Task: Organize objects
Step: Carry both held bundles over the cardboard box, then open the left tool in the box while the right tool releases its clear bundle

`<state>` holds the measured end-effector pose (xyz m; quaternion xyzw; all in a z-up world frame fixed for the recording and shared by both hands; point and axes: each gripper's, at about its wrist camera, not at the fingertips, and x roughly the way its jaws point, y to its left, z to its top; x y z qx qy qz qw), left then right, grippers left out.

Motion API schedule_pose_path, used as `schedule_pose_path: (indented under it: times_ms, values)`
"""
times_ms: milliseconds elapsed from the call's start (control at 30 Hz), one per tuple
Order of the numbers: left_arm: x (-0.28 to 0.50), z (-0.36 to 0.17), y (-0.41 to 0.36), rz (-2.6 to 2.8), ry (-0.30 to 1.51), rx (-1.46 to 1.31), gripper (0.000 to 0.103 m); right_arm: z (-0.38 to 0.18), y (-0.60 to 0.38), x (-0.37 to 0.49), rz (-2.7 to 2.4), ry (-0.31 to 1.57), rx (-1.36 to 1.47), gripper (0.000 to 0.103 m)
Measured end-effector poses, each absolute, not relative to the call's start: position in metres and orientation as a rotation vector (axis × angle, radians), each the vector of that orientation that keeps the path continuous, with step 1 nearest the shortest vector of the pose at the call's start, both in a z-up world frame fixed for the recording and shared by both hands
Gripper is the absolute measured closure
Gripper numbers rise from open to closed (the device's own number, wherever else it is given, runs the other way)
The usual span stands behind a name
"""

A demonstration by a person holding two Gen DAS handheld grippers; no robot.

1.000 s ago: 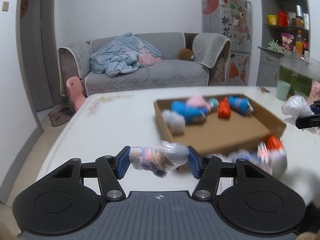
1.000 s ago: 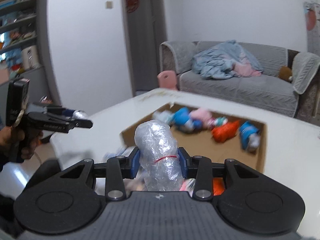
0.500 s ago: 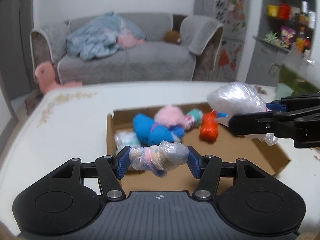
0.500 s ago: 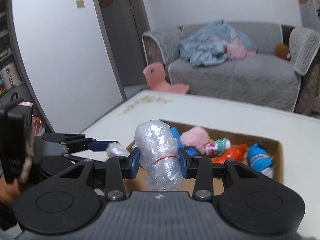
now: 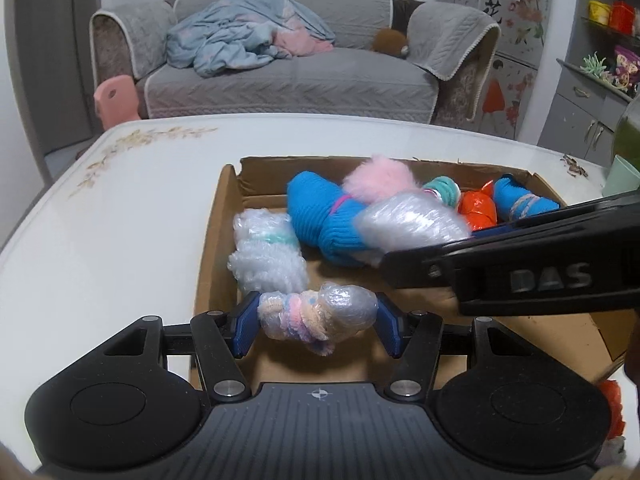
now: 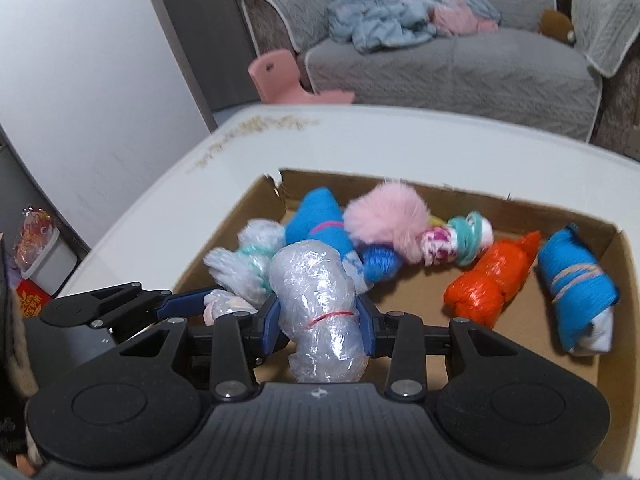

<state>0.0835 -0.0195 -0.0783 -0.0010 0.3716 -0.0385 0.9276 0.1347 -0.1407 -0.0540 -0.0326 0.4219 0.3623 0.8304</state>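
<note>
My left gripper is shut on a small plastic-wrapped pastel bundle, held over the near left part of an open cardboard box. My right gripper is shut on a clear plastic-wrapped roll with a red band, held over the box's left half. In the left wrist view the right gripper reaches in from the right with that roll. In the box lie blue rolls, a pink fluffy ball, an orange bundle and a white bubble-wrap bundle.
The box sits on a white table. A pale green cup stands at the table's far right. An orange item lies by the box's near right corner. A grey sofa and a pink stool stand beyond the table.
Both grippers have moved in over the box, each still holding its bundle. The right gripper now crosses in front of the left one, lower and nearer the box contents.
</note>
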Motion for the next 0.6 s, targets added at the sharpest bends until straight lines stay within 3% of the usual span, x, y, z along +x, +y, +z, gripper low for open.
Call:
schedule_pose_path:
  times_ms: [600]
  values:
    - [0.088, -0.082, -0.029, -0.087, 0.797, 0.08, 0.037, -0.055, -0.139, 0.136, 0.728, 0.933, -0.11, 0.067]
